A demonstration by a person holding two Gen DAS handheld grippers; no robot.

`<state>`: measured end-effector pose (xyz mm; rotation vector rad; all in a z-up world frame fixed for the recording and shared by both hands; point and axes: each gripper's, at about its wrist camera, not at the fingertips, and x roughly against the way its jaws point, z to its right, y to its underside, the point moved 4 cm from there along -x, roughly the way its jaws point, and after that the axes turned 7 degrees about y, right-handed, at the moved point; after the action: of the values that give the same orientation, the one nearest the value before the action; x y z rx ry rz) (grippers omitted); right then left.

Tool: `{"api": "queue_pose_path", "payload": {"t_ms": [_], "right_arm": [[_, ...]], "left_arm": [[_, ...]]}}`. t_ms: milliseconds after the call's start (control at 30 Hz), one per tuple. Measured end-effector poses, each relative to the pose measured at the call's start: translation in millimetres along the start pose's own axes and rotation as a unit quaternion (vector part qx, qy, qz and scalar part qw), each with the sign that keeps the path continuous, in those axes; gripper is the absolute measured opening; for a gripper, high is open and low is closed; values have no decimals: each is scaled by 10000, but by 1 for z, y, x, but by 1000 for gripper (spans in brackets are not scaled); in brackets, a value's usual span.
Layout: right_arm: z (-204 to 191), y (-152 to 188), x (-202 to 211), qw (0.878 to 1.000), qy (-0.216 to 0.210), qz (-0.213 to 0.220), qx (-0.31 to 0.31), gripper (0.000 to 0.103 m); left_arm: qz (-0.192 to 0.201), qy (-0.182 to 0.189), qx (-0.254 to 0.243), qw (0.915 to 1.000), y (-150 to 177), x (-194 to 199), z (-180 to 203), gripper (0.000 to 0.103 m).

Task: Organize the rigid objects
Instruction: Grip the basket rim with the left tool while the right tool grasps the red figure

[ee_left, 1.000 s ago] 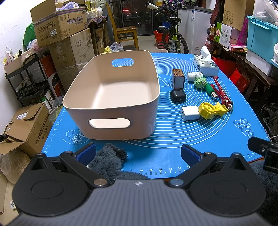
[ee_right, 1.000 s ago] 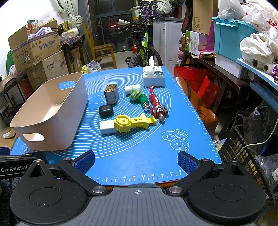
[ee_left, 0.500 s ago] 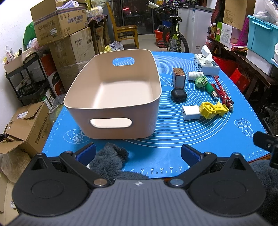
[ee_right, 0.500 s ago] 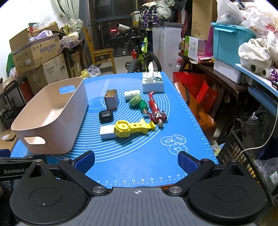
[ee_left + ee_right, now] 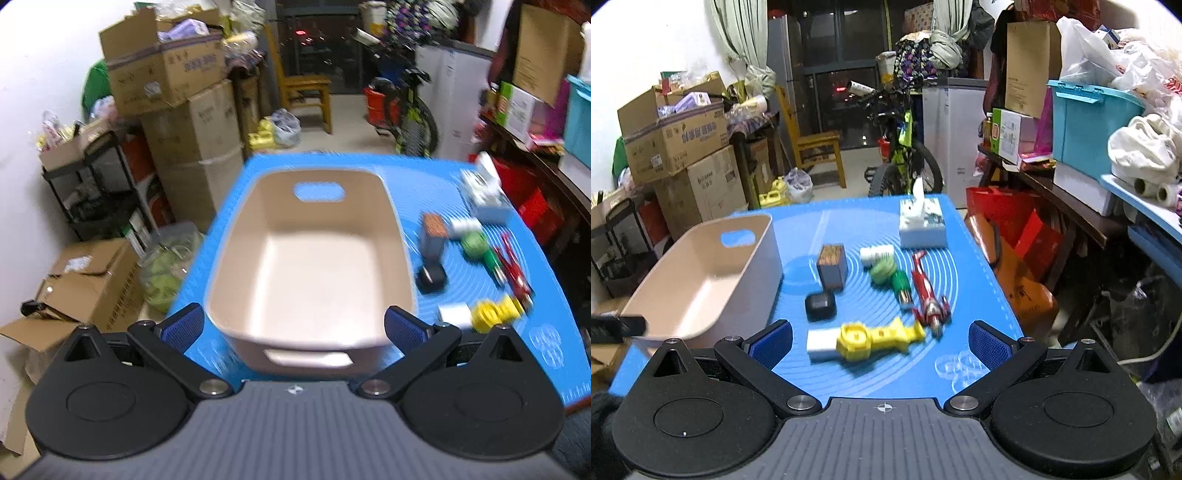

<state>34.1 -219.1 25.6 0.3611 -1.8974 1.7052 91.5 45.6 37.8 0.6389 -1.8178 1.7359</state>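
Observation:
An empty beige bin [image 5: 314, 258] [image 5: 701, 280] stands on the left of the blue mat [image 5: 886, 369]. To its right lie a yellow toy [image 5: 875, 339] against a white block [image 5: 820, 342], a black case [image 5: 820, 307], a small brown-topped box [image 5: 832, 266], a white bottle [image 5: 876, 254], a green item [image 5: 892, 278] and a red figure [image 5: 928, 295]. My left gripper [image 5: 293, 326] is open and empty, raised over the bin's near rim. My right gripper [image 5: 881, 341] is open and empty, above the yellow toy and white block.
A tissue box [image 5: 922, 221] stands at the mat's far right. Cardboard boxes [image 5: 173, 110] and a black rack [image 5: 96, 184] crowd the floor at the left. A bicycle [image 5: 905, 147], a chair [image 5: 816, 147] and loaded shelves [image 5: 1108, 147] lie behind and right.
Both grippers have moved forward and up over the table. The left now looks down into the bin; the right has come close above the yellow toy. Both stay open.

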Motion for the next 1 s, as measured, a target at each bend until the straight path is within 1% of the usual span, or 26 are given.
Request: {"api": "queue_pose_path", "payload": {"t_ms": [133, 233, 367, 467, 667, 733, 767, 867, 933, 1000], "right_arm": [[2, -23, -22, 10000, -3, 77, -48, 101], [4, -40, -44, 9999, 68, 123, -11, 101], [9, -55, -82, 9999, 146, 53, -33, 101], [14, -58, -116, 9996, 282, -41, 39, 101], [25, -53, -179, 9983, 410, -424, 9, 98], [26, -49, -197, 9976, 409, -555, 66, 96], [27, -46, -207, 9971, 407, -630, 107, 96], [29, -39, -231, 9955, 277, -909, 36, 92], [29, -35, -244, 9939, 278, -1063, 41, 87], [29, -31, -255, 9927, 365, -1137, 182, 83]], "left_arm": [[92, -229, 17, 9997, -25, -10, -20, 103], [85, -315, 140, 9994, -38, -24, -37, 102], [18, -375, 269, 9989, -49, -44, -57, 102], [-91, -349, 353, 9987, -53, -62, -71, 102], [-417, -334, 242, 9983, -49, -99, -88, 101], [-560, -284, 254, 9977, -45, -110, -92, 94], [-657, -275, 250, 9971, -42, -116, -94, 84], [-903, -250, 249, 9953, -34, -130, -96, 83], [-1042, -209, 277, 9939, -28, -137, -98, 81], [-1181, -153, 311, 9924, -24, -142, -99, 73]]}}
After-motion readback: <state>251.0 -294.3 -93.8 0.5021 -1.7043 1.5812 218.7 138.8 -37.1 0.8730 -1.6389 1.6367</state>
